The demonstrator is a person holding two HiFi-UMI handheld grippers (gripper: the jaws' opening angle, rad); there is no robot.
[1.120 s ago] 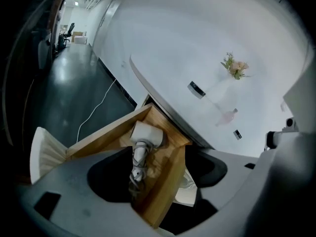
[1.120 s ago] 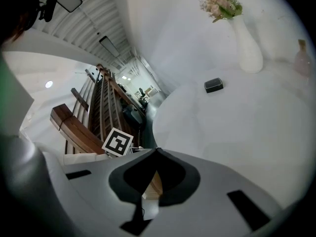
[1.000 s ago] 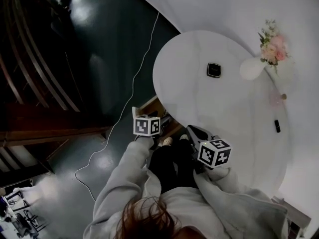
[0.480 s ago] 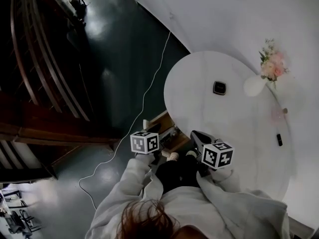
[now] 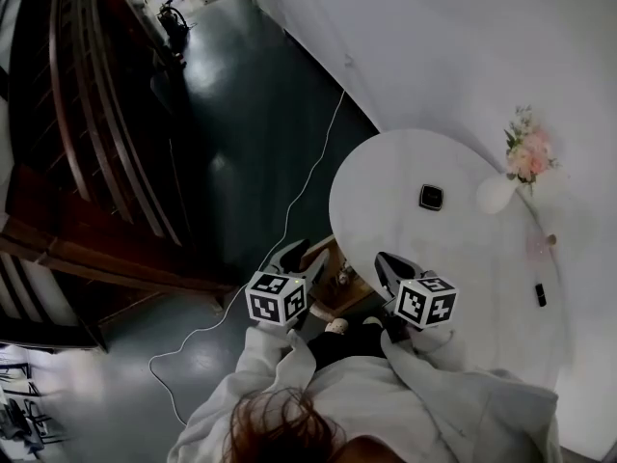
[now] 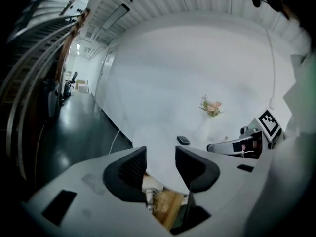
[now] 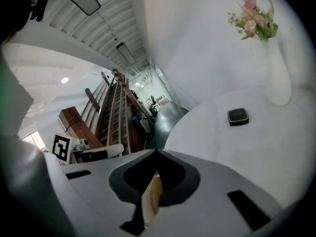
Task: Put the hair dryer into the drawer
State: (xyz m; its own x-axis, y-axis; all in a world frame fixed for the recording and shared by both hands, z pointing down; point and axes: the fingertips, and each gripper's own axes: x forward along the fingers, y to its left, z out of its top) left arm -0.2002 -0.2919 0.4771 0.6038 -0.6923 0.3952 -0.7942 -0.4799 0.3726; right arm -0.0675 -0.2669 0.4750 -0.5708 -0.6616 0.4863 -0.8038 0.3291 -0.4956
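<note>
The left gripper, grey with ribbed black pads, has just been closing; its jaws stand partly apart with nothing between them. A light wooden drawer juts out under the near edge of the smooth, round white table. A pale rounded thing lies in the drawer, but I cannot tell whether it is the hair dryer or which way it points. The right gripper's jaws meet, empty.

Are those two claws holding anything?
Nothing. The left gripper is empty, its jaws apart though just closing; the right gripper is shut on nothing.
</note>
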